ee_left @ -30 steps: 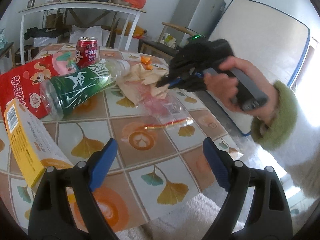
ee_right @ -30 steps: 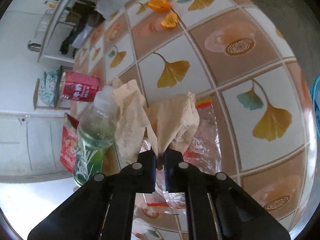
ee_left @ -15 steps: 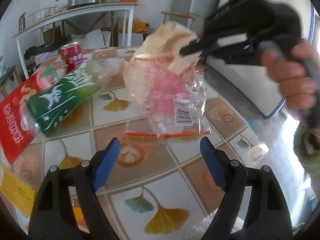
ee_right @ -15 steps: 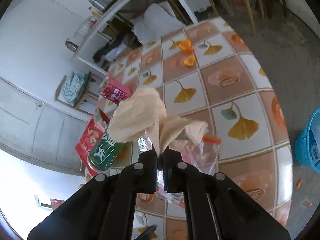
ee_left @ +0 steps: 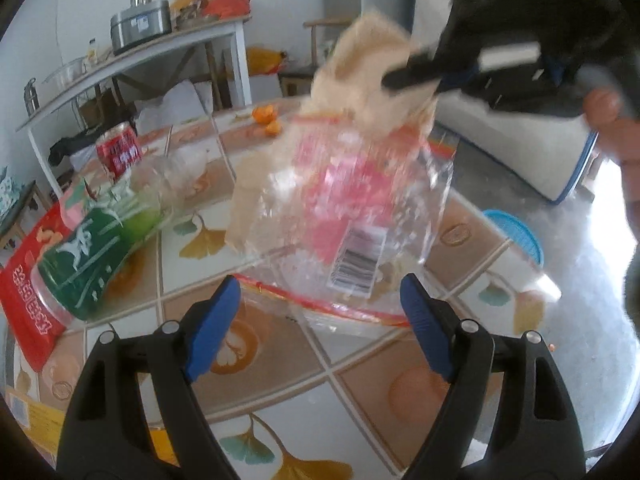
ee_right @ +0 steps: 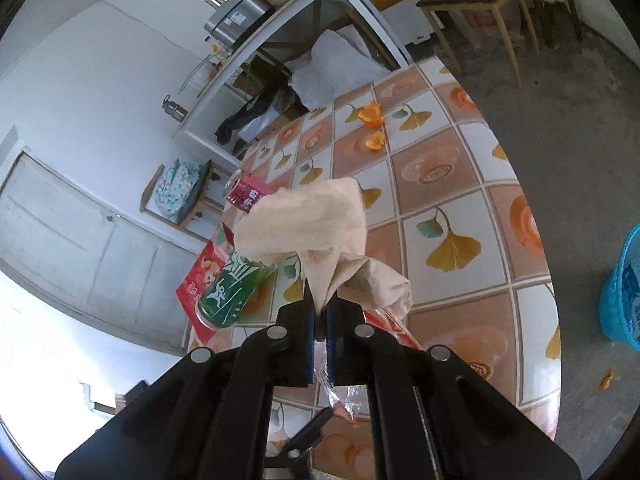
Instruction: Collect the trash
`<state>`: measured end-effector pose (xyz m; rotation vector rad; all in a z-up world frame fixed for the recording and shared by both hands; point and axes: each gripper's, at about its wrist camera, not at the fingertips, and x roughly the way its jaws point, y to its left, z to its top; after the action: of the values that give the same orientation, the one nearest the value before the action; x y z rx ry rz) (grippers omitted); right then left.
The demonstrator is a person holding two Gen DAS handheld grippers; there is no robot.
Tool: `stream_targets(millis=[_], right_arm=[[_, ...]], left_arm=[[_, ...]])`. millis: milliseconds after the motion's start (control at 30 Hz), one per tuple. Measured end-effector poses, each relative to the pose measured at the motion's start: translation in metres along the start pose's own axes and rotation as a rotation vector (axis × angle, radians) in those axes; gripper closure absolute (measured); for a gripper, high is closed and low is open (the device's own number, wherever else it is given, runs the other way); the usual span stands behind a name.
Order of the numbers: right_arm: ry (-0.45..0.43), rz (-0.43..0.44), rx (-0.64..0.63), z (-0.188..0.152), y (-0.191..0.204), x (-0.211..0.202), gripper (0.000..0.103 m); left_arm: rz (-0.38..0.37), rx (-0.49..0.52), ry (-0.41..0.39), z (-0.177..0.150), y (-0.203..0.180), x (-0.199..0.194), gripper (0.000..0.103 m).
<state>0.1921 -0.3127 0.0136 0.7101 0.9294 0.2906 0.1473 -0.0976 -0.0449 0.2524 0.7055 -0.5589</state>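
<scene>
The right gripper (ee_right: 318,320) has its jaws clenched on a crumpled tissue (ee_right: 312,232), and a clear bag (ee_left: 352,208) hangs down with it, up in the air above the worktop (ee_right: 452,184). The left gripper (ee_left: 320,308) has its jaws released and wide apart, with nothing between them, and the bottom edge of the bag hangs just ahead of them. The blue bin (ee_right: 624,288) stands on the floor, off to the right of the right jaws and well apart from them. To do this step well, I think the right jaws should keep squeezing hard and carry the load slowly over the bin before letting go, because the bag swings and could slip out. I cannot tell if the bag is truly pinched in the jaws or only caught on the tissue, since the tissue covers that spot. The bag and tissue look blurry in the left view, so the bag's pink print is hard to read. Only part of the bin shows in each view, so I cannot see what is inside it. More trash waits on the worktop beyond the jaws: a bottle (ee_left: 100,248) lying on its side, a can (ee_left: 120,152), a red packet (ee_left: 30,280) and peels (ee_right: 372,114).
</scene>
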Motion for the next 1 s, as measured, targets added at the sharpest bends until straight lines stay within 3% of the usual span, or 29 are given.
stream_targets(millis=[200, 300, 433, 600, 800, 900, 1000], right_arm=[[0.046, 0.01, 0.035, -0.006, -0.015, 0.015, 0.098], [0.054, 0.013, 0.05, -0.006, -0.019, 0.019, 0.098], [0.067, 0.013, 0.049, -0.008, -0.021, 0.023, 0.098], [0.086, 0.012, 0.024, -0.009, -0.014, 0.029, 0.098], [0.108, 0.008, 0.011, -0.006, -0.007, 0.04, 0.098], [0.11, 0.005, 0.019, -0.002, -0.008, 0.045, 0.098], [0.116, 0.001, 0.036, 0.007, -0.013, 0.056, 0.097]], left_arm=[[-0.018, 0.024, -0.08, -0.003, 0.012, -0.055, 0.023], [-0.026, 0.072, -0.064, -0.013, 0.027, -0.08, 0.02], [0.018, 0.201, 0.021, -0.037, 0.061, -0.101, 0.019], [0.132, 0.386, 0.126, -0.055, 0.085, -0.099, 0.017], [0.154, 0.606, 0.22, -0.066, 0.086, -0.071, 0.017], [0.136, 0.638, 0.268, -0.069, 0.088, -0.06, 0.017], [0.146, 0.647, 0.287, -0.072, 0.087, -0.056, 0.025]])
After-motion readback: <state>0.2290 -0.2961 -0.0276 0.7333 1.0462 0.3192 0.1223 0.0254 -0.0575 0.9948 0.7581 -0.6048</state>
